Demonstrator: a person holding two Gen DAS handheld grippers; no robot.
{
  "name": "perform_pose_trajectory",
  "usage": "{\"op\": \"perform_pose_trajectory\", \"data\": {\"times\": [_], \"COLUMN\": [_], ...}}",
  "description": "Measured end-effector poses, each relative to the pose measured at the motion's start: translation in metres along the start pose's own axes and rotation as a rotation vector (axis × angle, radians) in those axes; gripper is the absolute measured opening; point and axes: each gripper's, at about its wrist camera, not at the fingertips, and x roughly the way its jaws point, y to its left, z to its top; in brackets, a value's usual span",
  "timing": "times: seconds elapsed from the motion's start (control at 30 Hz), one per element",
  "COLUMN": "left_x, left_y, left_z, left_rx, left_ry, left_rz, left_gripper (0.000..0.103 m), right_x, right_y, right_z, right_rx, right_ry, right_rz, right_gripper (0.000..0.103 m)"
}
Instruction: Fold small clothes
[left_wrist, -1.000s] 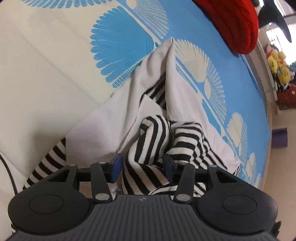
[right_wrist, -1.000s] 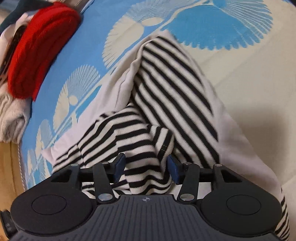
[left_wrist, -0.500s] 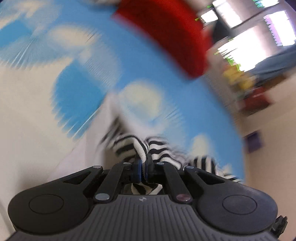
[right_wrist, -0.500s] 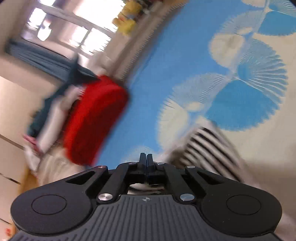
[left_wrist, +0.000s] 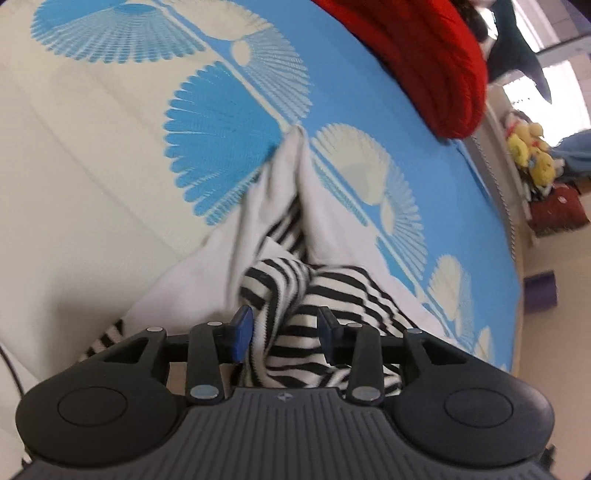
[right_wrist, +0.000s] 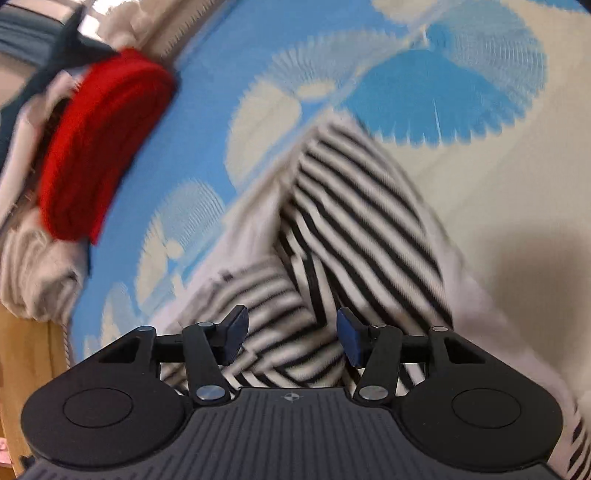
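Note:
A small black-and-white striped garment with a white lining (left_wrist: 332, 291) lies crumpled on a blue and cream fan-patterned bedspread (left_wrist: 229, 122). My left gripper (left_wrist: 284, 334) is open, its blue-padded fingers on either side of a bunched striped fold, close above it. In the right wrist view the same garment (right_wrist: 354, 221) stretches away from me, striped side up with white edges. My right gripper (right_wrist: 291, 338) is open just above its near striped part. Neither gripper holds cloth.
A folded red knit item (left_wrist: 436, 62) lies at the far side of the bed, also in the right wrist view (right_wrist: 99, 144). A cream garment (right_wrist: 33, 273) lies beside it. A dark plush shark (left_wrist: 513, 40) and yellow plush toys (left_wrist: 532, 155) are beyond the bed's edge.
Half a second ago both grippers were shut on the striped cloth and moving fast. Now both have opened and let the cloth go, and it lies bunched on the bed.

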Motion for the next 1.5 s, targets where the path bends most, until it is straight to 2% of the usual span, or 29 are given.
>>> {"op": "perform_pose_trajectory", "data": {"times": [0.03,0.07,0.1,0.13,0.17,0.2,0.23,0.27,0.33,0.4,0.43,0.53,0.6,0.63,0.7,0.77,0.8,0.87,0.93,1.0,1.03,1.1,1.13,1.2,1.3,1.33,1.4,1.47,1.5], "left_x": [0.001,0.006,0.011,0.016,0.020,0.022,0.023,0.022,0.011,0.003,0.002,0.018,0.025,0.023,0.011,-0.006,-0.012,-0.016,-0.008,0.010,0.021,0.039,0.041,0.033,0.013,0.013,0.022,0.039,0.042], "left_y": [-0.004,-0.009,-0.012,-0.015,-0.016,-0.015,-0.014,-0.014,-0.019,-0.024,-0.025,-0.011,0.002,0.005,-0.002,-0.016,-0.024,-0.037,-0.045,-0.045,-0.041,-0.029,-0.024,-0.028,-0.048,-0.051,-0.047,-0.037,-0.033], "left_z": [-0.001,-0.001,-0.004,-0.007,-0.010,-0.013,-0.014,-0.015,-0.013,-0.013,-0.013,-0.014,-0.013,-0.011,-0.008,-0.008,-0.010,-0.017,-0.024,-0.033,-0.036,-0.036,-0.035,-0.034,-0.038,-0.040,-0.044,-0.047,-0.049], "left_rx": [0.022,0.049,0.082,0.112,0.131,0.132,0.132,0.137,0.155,0.178,0.187,0.163,0.113,0.105,0.122,0.192,0.232,0.295,0.316,0.326,0.331,0.308,0.280,0.273,0.361,0.384,0.402,0.398,0.386], "left_ry": [0.008,0.021,0.039,0.057,0.068,0.068,0.067,0.057,0.006,-0.016,-0.018,0.058,0.090,0.083,0.023,-0.077,-0.117,-0.139,-0.089,0.002,0.044,0.098,0.104,0.083,0.000,-0.001,0.040,0.116,0.135], "left_rz": [-0.003,0.003,0.025,0.056,0.080,0.082,0.077,0.073,0.028,-0.020,-0.021,0.102,0.173,0.186,0.167,0.146,0.134,0.068,0.015,0.031,0.089,0.212,0.219,0.206,0.149,0.134,0.174,0.250,0.262], "left_gripper": [0.054,0.059,0.059,0.058,0.052,0.041,0.013,0.007,0.006,0.006,0.006,0.008,0.018,0.025,0.026,0.026,0.027,0.026,0.026,0.026,0.026,0.009,0.002,0.002,0.011,0.013,0.015,0.016,0.015], "right_x": [0.004,0.009,0.011,0.010,0.007,0.002,-0.005,-0.010,-0.032,-0.045,-0.045,-0.016,0.000,0.000,-0.012,-0.032,-0.042,-0.051,-0.049,-0.031,-0.020,0.004,0.011,0.012,-0.003,-0.006,-0.002,0.009,0.010], "right_y": [0.000,0.001,0.002,0.003,0.005,0.006,0.006,0.004,0.004,0.003,-0.002,-0.021,-0.035,-0.033,-0.021,-0.008,0.000,0.009,0.010,0.010,0.009,0.006,0.003,0.000,0.008,0.012,0.010,-0.002,-0.007], "right_z": [-0.004,-0.007,-0.004,-0.005,-0.006,-0.005,-0.002,0.002,0.008,0.012,0.014,0.015,0.010,0.008,0.010,0.008,0.007,0.006,0.007,0.007,0.004,-0.004,-0.007,-0.011,-0.012,-0.013,-0.015,-0.017,-0.020], "right_rx": [-0.007,-0.017,-0.026,-0.034,-0.037,-0.030,-0.017,-0.001,0.018,0.010,0.013,0.046,0.095,0.088,0.027,-0.039,-0.080,-0.136,-0.158,-0.150,-0.142,-0.166,-0.182,-0.172,-0.185,-0.201,-0.216,-0.175,-0.158], "right_ry": [0.017,0.028,0.028,0.021,0.002,-0.024,-0.061,-0.107,-0.213,-0.284,-0.275,-0.088,-0.007,-0.011,-0.066,-0.198,-0.258,-0.300,-0.249,-0.110,-0.044,0.071,0.093,0.081,0.018,0.007,0.036,0.077,0.075], "right_rz": [-0.028,-0.051,-0.059,-0.058,-0.043,-0.016,0.020,0.057,0.132,0.126,0.097,-0.070,-0.144,-0.153,-0.174,-0.178,-0.167,-0.103,0.003,0.079,0.075,-0.045,-0.099,-0.115,-0.058,-0.049,-0.083,-0.152,-0.154], "right_gripper": [0.055,0.054,0.053,0.044,0.020,0.007,0.001,0.001,0.001,0.001,0.001,0.002,0.004,0.004,0.015,0.032,0.037,0.047,0.048,0.054,0.056,0.056,0.055,0.055,0.055,0.055,0.056,0.053,0.052]}}
